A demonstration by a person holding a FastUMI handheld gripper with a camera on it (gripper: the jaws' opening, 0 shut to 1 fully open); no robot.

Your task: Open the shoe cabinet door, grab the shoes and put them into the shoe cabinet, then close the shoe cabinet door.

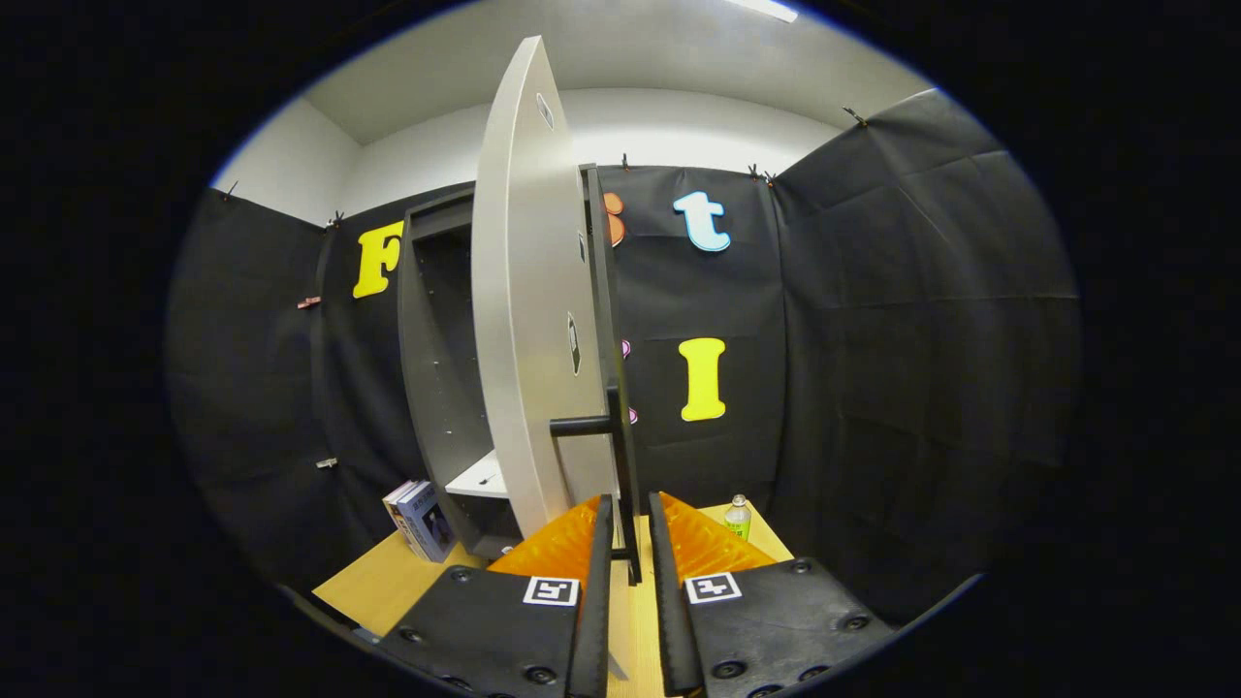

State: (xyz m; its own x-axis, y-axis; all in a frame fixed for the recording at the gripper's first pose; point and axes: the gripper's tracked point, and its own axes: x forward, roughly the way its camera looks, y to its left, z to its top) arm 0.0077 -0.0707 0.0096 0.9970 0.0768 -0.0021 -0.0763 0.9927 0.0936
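The tool [630, 528] sits low at the front edge of the swung-out shoe cabinet door [528, 320], its two fingers [598, 562] drawn close together with the dark vertical handle [620, 465] running down between them. The gap is narrow, but whether both pads actually press on the bar cannot be made out; it looks more like a loose hooking hold, which suits swinging a door rather than lifting anything. The door stands edge-on just ahead of the fingers, opened wide, so the handle's side bar sticks out to the left of it. Beyond and left of the door the shoe cabinet [436, 368] shows its dark interior and a pale shelf [482, 480] low down, ready to take the shoes, which likely come next. Left of the tool, some books [419, 519] lean against the cabinet's base on the tabletop [373, 586]; right of the fingers and a little beyond stands a small bottle [738, 517], well clear of the door's swing
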